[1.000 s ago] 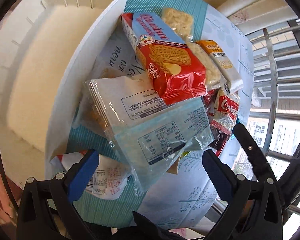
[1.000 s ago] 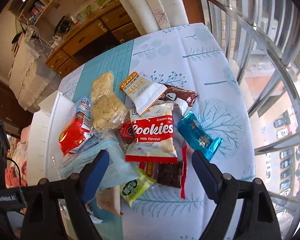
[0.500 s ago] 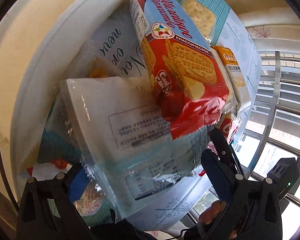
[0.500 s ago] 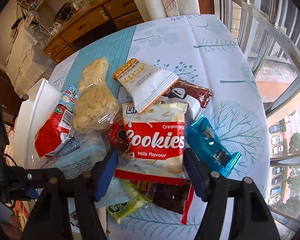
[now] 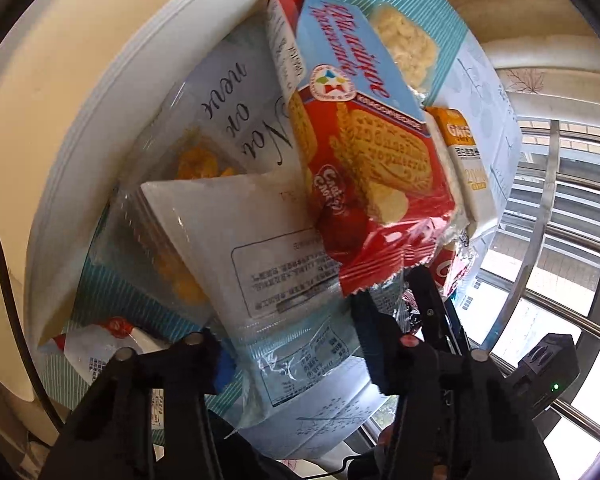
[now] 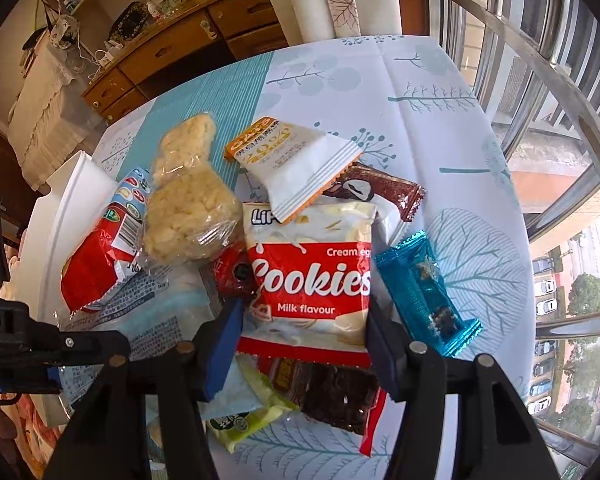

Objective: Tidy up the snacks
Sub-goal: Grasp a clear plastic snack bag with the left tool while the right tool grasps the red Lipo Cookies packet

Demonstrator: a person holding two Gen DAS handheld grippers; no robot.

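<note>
A pile of snack packets lies on the table. My left gripper (image 5: 290, 344) has its jaws closed in on the near end of a clear pale-blue packet (image 5: 260, 256). A red and blue biscuit pack (image 5: 364, 152) lies on top of it. My right gripper (image 6: 304, 320) has its jaws around the lower part of the red and white Cookies bag (image 6: 312, 276), touching both its sides. The pale-blue packet also shows in the right wrist view (image 6: 156, 320), with the left gripper's body at its left. A white bin (image 5: 80, 120) stands left of the pile.
Around the Cookies bag lie a rice-cake pack (image 6: 188, 200), a white and orange oat bar (image 6: 296, 160), a brown packet (image 6: 380, 192), a blue wrapped bar (image 6: 424, 292), a dark chocolate packet (image 6: 328, 392) and a green packet (image 6: 244, 420). Window bars (image 6: 560, 100) run along the right.
Both grippers have moved forward into the pile and narrowed. The left jaws have closed onto the pale-blue packet. The right jaws have closed in around the Cookies bag.
</note>
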